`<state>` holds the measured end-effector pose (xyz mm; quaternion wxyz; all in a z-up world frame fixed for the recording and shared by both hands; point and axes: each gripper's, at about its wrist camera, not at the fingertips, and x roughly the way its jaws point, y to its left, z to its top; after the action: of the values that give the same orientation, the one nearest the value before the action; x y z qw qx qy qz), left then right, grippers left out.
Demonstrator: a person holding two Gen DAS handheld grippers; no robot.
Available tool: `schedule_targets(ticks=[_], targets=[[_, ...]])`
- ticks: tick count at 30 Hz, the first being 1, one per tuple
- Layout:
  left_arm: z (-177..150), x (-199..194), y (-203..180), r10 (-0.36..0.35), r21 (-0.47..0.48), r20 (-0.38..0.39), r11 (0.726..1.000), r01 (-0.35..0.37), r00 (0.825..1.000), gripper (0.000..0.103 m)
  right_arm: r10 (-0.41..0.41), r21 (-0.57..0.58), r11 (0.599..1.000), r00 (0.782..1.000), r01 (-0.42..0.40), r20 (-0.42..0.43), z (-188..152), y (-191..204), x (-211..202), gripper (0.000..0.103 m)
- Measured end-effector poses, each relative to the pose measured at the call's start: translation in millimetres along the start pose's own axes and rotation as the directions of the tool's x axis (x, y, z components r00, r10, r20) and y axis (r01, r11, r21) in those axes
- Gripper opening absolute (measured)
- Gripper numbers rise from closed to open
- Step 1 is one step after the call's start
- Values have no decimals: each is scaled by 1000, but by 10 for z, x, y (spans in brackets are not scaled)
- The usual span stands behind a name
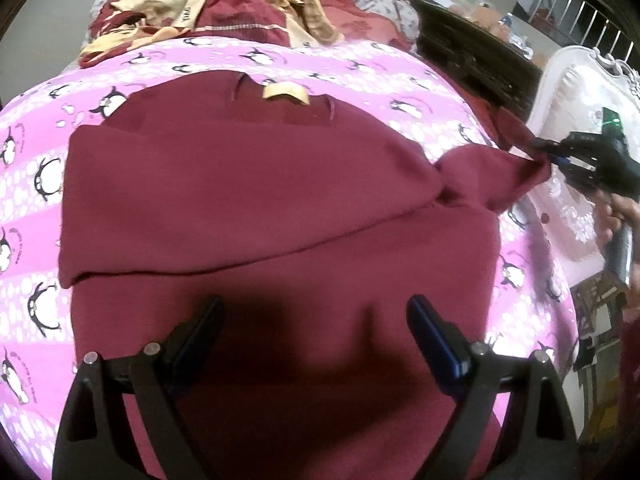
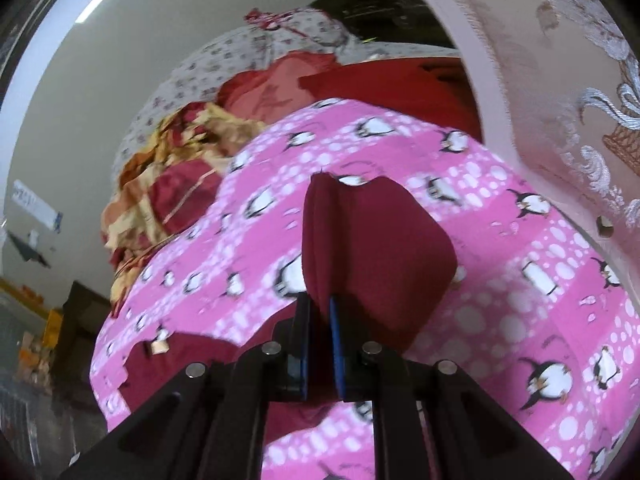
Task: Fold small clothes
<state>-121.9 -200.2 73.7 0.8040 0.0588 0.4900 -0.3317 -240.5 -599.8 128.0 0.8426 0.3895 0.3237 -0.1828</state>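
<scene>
Maroon garment (image 1: 248, 200) lies spread on the pink penguin-print bedspread (image 1: 36, 184), neckline with tan label (image 1: 286, 94) at the far end. One side is already folded across the body, making a diagonal edge. We see the sleeve (image 2: 376, 248) on the right side lifted off the bed, pinched in our right hand-held gripper (image 2: 320, 308): jaws clamped tight on the fabric, cloth bunched between the blue pads. From the left wrist view that gripper (image 1: 554, 156) sits at the bed's right edge, sleeve drawn taut toward it, hand (image 1: 616, 216) on the handle. Our left hand-held gripper (image 1: 314, 316) hovers over the near part of the garment, jaws wide apart, nothing between them. Beyond the neckline: a heap of red and gold patterned clothes (image 1: 200, 4). White padded headboard (image 1: 576, 92) to the right.
</scene>
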Motion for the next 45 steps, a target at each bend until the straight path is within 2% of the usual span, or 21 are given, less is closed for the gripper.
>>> schedule_targets(ticks=[8, 11, 15, 17, 21, 22, 24, 25, 27, 28, 30, 34, 35, 36, 37, 39, 40, 42, 45], targets=[[54, -46, 81, 21, -8, 18, 1000, -21, 1000, 91, 129, -123, 983, 989, -137, -69, -178, 735, 57, 11], [75, -58, 168, 20, -28, 20, 999, -19, 1000, 91, 187, -177, 962, 974, -208, -125, -404, 1074, 146, 11], [118, -82, 419, 10, -112, 31, 994, -6, 999, 91, 246, -231, 924, 935, -306, -255, -891, 1505, 445, 10], [158, -87, 566, 18, -155, 41, 988, -12, 999, 91, 227, -281, 905, 922, -319, -315, -1171, 1680, 632, 10], [220, -68, 753, 30, -206, 37, 978, -22, 999, 91, 153, -358, 886, 914, -295, -376, -1551, 1804, 873, 11], [235, -57, 770, 26, -211, 35, 977, -18, 999, 91, 139, -373, 884, 920, -282, -366, -1566, 1797, 870, 11], [280, -41, 783, 21, -211, 38, 977, -13, 999, 91, 95, -444, 869, 955, -217, -280, -1560, 1825, 755, 11], [315, -32, 776, 24, -210, 42, 978, -14, 999, 91, 85, -465, 862, 963, -199, -256, -1540, 1838, 733, 15], [348, -9, 757, 17, -210, 46, 978, -7, 999, 91, 46, -514, 844, 975, -155, -218, -1477, 1859, 732, 41], [376, 18, 748, 14, -213, 43, 977, -4, 999, 91, 30, -532, 835, 978, -139, -208, -1469, 1882, 767, 60], [402, 51, 734, 9, -221, 39, 975, 0, 999, 91, 2, -577, 808, 980, -120, -201, -1488, 1924, 888, 63], [401, 52, 750, -1, -243, 34, 970, 9, 999, 91, -114, -683, 730, 978, -37, -175, -1570, 2001, 1369, 63], [401, 45, 764, -4, -247, 32, 969, 11, 999, 91, -136, -698, 716, 978, -15, -161, -1570, 1989, 1459, 59], [405, 29, 784, -6, -251, 32, 968, 14, 999, 91, -155, -705, 709, 978, 10, -143, -1554, 1956, 1526, 48], [408, -2, 813, -4, -252, 37, 968, 13, 999, 91, -158, -697, 717, 978, 17, -139, -1516, 1915, 1536, 22], [413, -59, 868, 3, -251, 47, 968, 9, 999, 91, -81, -629, 776, 982, -47, -173, -1396, 1866, 1421, 10], [419, -88, 905, 5, -253, 52, 967, 9, 999, 91, -48, -612, 788, 984, -67, -170, -1366, 1882, 1323, 9], [433, -128, 970, 0, -263, 66, 965, 17, 998, 91, 48, -598, 787, 982, -149, -182, -1381, 1979, 1057, 9], [488, -120, 1061, -28, -306, 81, 951, 52, 996, 91, 125, -612, 750, 962, -253, -244, -1589, 2187, 935, 9]])
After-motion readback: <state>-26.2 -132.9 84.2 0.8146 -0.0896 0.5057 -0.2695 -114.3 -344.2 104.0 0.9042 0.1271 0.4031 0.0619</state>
